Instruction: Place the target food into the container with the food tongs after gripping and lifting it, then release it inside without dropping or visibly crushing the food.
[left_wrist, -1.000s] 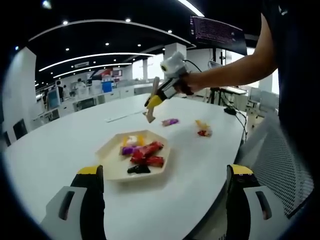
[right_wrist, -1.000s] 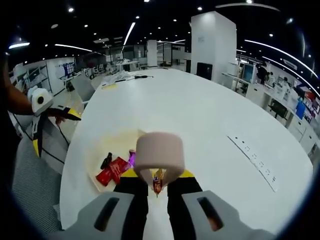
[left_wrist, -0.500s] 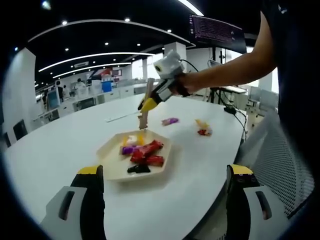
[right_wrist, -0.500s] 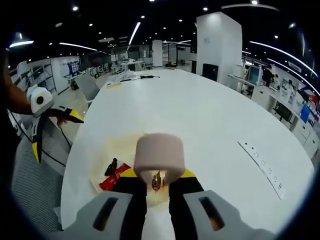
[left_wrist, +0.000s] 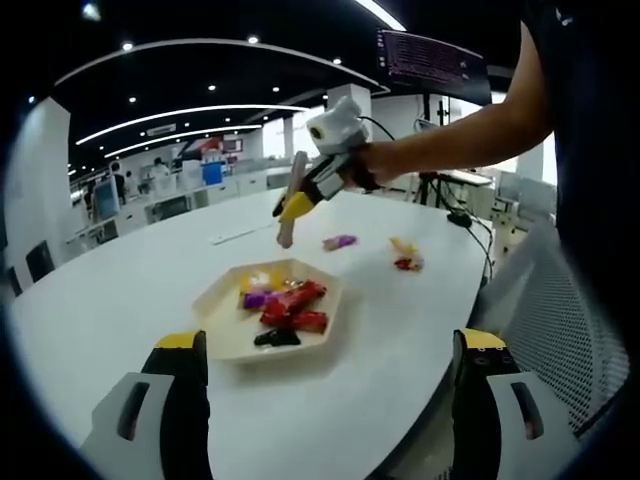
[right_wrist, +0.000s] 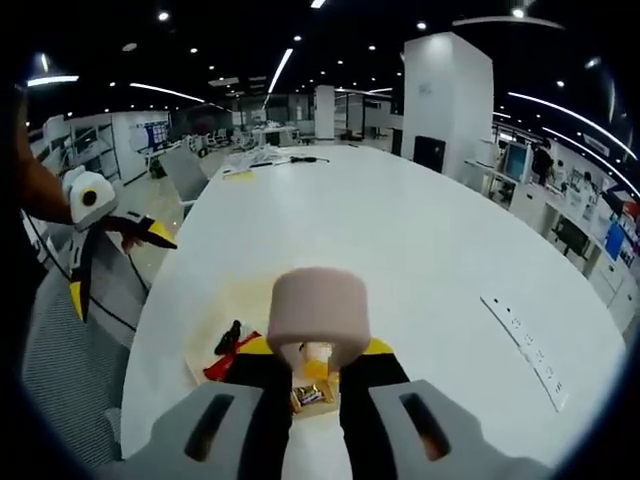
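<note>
A pale hexagonal tray (left_wrist: 216, 298) on the white table holds several wrapped candies (left_wrist: 292, 306), red, purple, yellow and black. My right gripper (left_wrist: 300, 203), in a person's hand, is shut on wooden tongs (left_wrist: 285, 234) whose tips hang above the tray's far edge with nothing seen in them. In the right gripper view the tongs' loop (right_wrist: 319, 306) rises between the jaws of my right gripper (right_wrist: 318, 352), over the tray (right_wrist: 222, 308) and a yellow candy (right_wrist: 308, 368). My left gripper (left_wrist: 332, 345) stands open in front of the tray, holding nothing.
A purple candy (left_wrist: 340, 242) and a yellow and red candy (left_wrist: 405, 257) lie on the table (left_wrist: 120, 290) beyond the tray. A mesh chair (left_wrist: 560, 330) stands at the right. My left gripper (right_wrist: 115, 265) shows beyond the table's left edge. A power strip (right_wrist: 525, 335) lies on the table.
The tongs came left over the tray, dipped toward it, then rose a little. The candy seen between their arms half a second ago is no longer there. My left gripper stayed still.
</note>
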